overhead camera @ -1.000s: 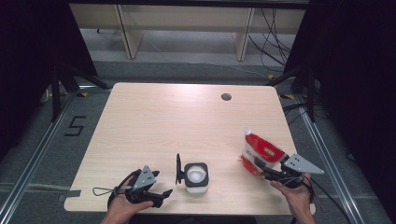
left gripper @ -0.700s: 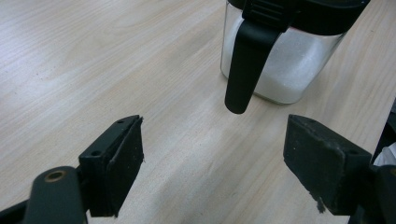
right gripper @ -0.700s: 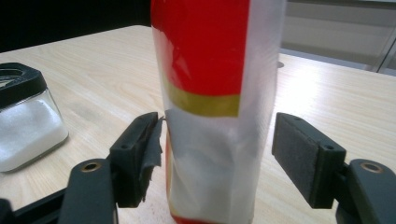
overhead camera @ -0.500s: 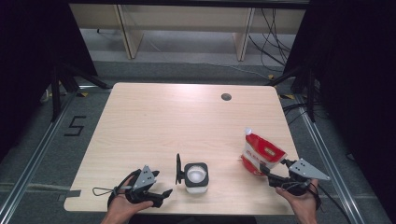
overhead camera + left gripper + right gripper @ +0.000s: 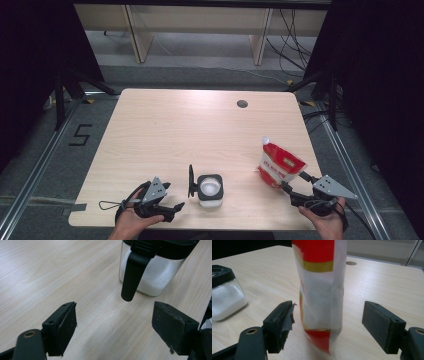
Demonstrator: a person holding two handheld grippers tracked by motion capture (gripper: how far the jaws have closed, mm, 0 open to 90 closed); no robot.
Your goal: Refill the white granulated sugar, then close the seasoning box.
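**Pouch stands between the right jaws, not yet gripped**

The red and white pouch (image 5: 279, 167) stands upright near the table's right front edge, its long axis vertical and its torn-looking top corner uppermost; in the right gripper view the pouch (image 5: 322, 290) rises straight up between the two black jaws, its narrow edge facing the camera, a clear gap of table showing on either side; the pads do not touch it. The right gripper (image 5: 295, 186) is therefore spread wide and holds nothing; it lies just in front of the pouch, towards the person, and is by far the nearer of the two; closing on the lower body of the pouch would seem to need little more than a short push forward, though a soft pouch pinched low may buckle or tip.

Further out, at the middle of the front edge, sits the glass jar (image 5: 210, 189) with a black collar, filled with white grains, its black lid (image 5: 190, 180) hinged up on the left side; the jar is well apart from the pouch. The left gripper (image 5: 167, 209) rests low beside the jar on its left, likewise gaping and empty; in the left gripper view the jar (image 5: 152, 272) lies ahead and to the right of the jaws, its hanging lid tab (image 5: 133, 275) above the gap; the wooden table (image 5: 175, 130) is otherwise bare apart from a cable hole (image 5: 242, 104) at the far side.
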